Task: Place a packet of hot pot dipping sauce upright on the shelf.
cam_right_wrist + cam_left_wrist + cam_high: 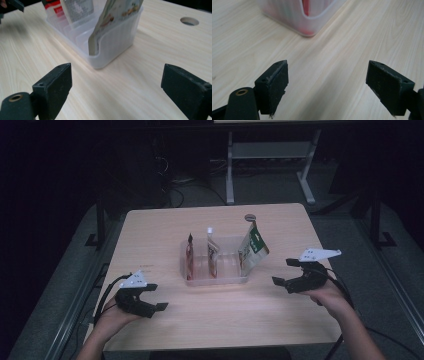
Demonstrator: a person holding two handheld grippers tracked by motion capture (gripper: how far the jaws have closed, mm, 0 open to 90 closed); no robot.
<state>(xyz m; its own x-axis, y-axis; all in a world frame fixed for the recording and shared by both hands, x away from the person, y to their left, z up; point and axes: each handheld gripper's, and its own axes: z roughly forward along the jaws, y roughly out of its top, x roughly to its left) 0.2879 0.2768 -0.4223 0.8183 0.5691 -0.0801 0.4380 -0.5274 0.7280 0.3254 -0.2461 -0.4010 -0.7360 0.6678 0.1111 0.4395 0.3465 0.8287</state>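
Nearest, at the table's (150, 330) near left, the left gripper (156, 296) hovers with its jaws spread wide and nothing between them; its own view shows bare wood between the pads (275, 85) and the bin's corner (308, 27) ahead. At the near right, the right gripper (286, 271) is likewise released, jaws apart and empty, pointed toward the bin's right end (117, 50). Farther in, at mid-table, the clear bin (215, 280) holds three pouches upright in separate slots: a red one (189, 256) at the left, a white-capped one (213, 254) in the middle, and a green-and-white one (252, 247) leaning at the right. Beyond it, a round hole (250, 217) sits in the far edge of the top. To my eye the sorting looks done; every pouch stands in the bin, no loose ones lie on the wood, and both hands are clear of it; what is left, if anything, is straightening the leaning pouch.
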